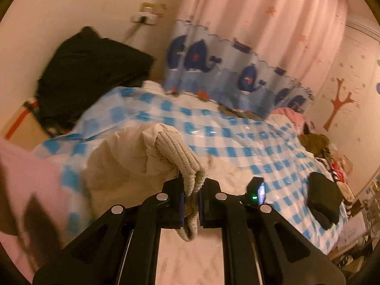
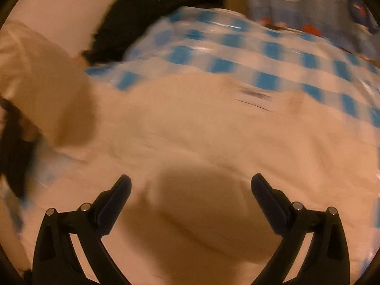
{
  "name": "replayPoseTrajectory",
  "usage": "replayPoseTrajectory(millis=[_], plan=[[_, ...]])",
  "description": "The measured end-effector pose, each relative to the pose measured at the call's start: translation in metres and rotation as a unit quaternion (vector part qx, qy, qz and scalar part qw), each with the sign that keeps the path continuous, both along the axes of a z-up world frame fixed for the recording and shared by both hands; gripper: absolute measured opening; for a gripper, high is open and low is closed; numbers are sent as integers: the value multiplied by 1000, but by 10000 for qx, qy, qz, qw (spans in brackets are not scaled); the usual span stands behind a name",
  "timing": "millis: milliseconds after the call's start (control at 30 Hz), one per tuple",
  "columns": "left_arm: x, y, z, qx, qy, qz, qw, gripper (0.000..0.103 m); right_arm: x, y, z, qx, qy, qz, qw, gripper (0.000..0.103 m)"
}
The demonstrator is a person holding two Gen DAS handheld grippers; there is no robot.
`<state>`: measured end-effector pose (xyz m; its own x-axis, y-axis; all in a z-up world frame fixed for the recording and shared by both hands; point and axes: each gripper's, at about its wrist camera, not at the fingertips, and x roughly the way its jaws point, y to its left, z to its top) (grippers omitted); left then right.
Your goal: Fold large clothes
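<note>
A bedroom under warm light: pale pink curtains (image 1: 273,23) with a blue whale border hang behind a bed (image 1: 213,128) covered in a shiny blue-and-white checked sheet. A heap of black clothing (image 1: 95,71) sits past the bed's far left corner, and a smaller folded black item (image 1: 324,199) lies near the right edge.

From my left wrist camera, the left gripper (image 1: 191,197) points forward and somewhat downward over the near edge of the bed. Its fingers (image 1: 177,201) are pressed together on the ribbed knit cuff (image 1: 180,152) of a cream padded jacket (image 1: 133,156); the cuff stands up out of the grip and a bit of it hangs down below the fingers. The sleeve runs from the cuff back to the jacket's bulk, which lies on the near left part of the bed.

From my right wrist camera, blurred, the right gripper (image 2: 191,190) is angled down over the jacket's cream body (image 2: 213,142), spread across the near side of the bed. Its fingers (image 2: 118,197) stand wide apart with nothing between them. I cannot tell whether they touch the fabric.
</note>
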<state>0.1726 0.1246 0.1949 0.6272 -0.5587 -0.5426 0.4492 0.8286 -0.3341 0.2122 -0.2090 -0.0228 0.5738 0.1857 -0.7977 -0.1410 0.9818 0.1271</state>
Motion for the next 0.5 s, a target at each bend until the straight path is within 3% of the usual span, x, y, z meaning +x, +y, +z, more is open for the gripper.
replayPoseTrajectory(millis=[67,100,133,167,233,267,300,333,367,400,467,500], plan=[[-3,-28,8,-36,-74,-231,9997,7,-8,-29,-4,-463,-51,-408,9981,97],[-4,-45,12,-55,-108,-386,9992,7,-9,-45,-12,-716,81,-612,9955,97],[-5,-62,15,-79,-125,-533,9985,7,-7,-59,-26,-662,420,-630,9949,98],[-6,-77,18,-96,-132,-646,9978,7,-7,-72,-36,-261,593,-532,9965,98],[-9,-106,21,-113,-128,-865,9961,7,-15,-93,-34,480,432,-573,9963,98],[-9,-127,20,-104,-104,-1022,9947,7,-20,-103,-29,967,307,-602,9930,98],[-10,-144,19,-78,-80,-1141,9934,7,-27,-119,-24,1838,156,-533,9814,98],[-11,-157,16,-49,-60,-1220,9925,7,-31,-135,-23,2881,40,-400,9568,98],[-12,-177,10,-4,-12,-1349,9909,7,-34,-152,-25,3798,-51,-368,9243,98],[-11,-194,3,38,46,-1455,9893,7,-34,-163,-30,4378,-65,-397,8982,98],[-8,-222,-14,123,197,-1609,9867,7,-33,-187,-44,5668,-129,-371,8229,98],[-5,-237,-26,183,305,-1682,9851,7,-36,-193,-48,6001,-198,-346,7989,98]])
